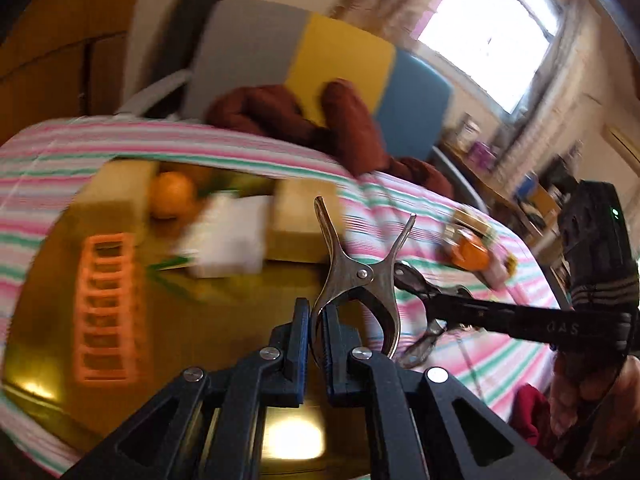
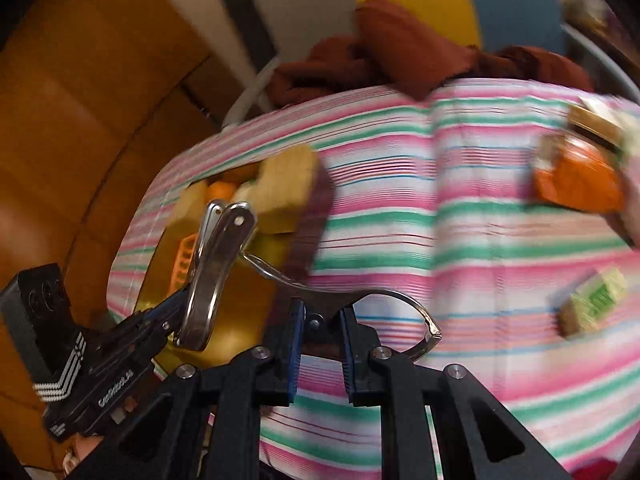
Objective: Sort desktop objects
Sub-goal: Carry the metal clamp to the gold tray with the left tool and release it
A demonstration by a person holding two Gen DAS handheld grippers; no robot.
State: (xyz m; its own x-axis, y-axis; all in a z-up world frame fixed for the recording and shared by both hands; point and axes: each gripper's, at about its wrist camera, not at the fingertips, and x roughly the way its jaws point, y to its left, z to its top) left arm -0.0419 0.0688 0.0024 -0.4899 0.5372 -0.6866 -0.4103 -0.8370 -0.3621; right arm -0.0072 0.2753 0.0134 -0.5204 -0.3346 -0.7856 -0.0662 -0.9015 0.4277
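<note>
Left claw (image 1: 316,320) and right claw (image 2: 320,320) each clamped on a metal clip (image 1: 356,276), carried toward the tray (image 1: 200,320) at ten o'clock, likely for sorting.

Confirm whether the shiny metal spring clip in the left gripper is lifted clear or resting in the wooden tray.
Lifted clear: the metal spring clip, clamped in the left gripper, hangs above the wooden tray.
</note>
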